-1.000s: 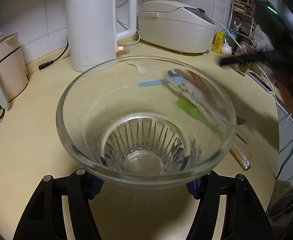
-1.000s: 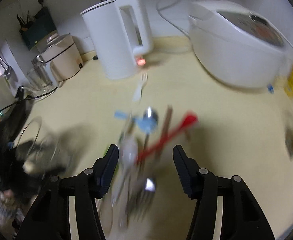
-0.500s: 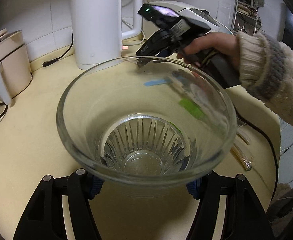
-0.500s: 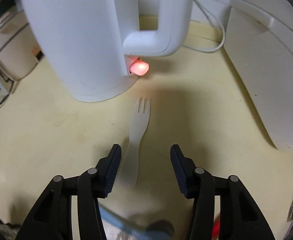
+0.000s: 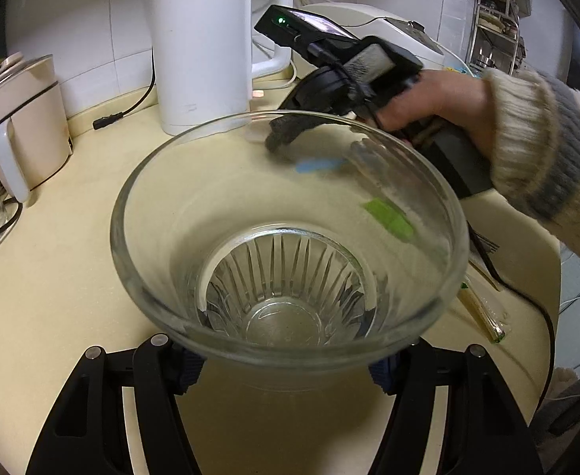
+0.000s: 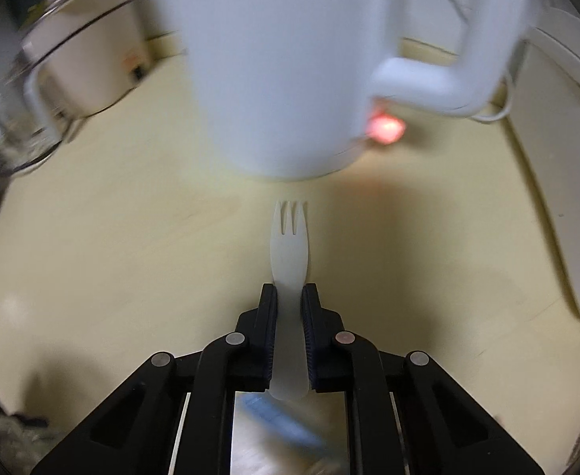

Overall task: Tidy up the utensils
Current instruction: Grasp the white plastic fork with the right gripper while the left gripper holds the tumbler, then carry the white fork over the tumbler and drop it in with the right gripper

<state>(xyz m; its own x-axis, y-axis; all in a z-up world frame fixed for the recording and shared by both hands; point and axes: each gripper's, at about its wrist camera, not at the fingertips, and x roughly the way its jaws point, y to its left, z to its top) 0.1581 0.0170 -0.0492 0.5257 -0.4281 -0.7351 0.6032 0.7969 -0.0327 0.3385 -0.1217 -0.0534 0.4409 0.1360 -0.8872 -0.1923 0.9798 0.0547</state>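
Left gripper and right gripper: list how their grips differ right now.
The left gripper stands wide around a glass bowl, while the right gripper is closing narrowly on a white plastic fork. The bowl is held off the counter; the fork lies flat on it. Both have black fingers.

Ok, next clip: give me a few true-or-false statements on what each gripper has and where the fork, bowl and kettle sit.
1. The left gripper holds a glass bowl. True.
2. The bowl has utensils in it. False: it is empty; the coloured shapes are seen through the glass.
3. The right gripper has a white fork between its fingers. True: its jaws are closing on the handle.
4. The fork's tines point away from the kettle. False: they point toward its base.
5. The kettle's light glows green. False: it glows red.
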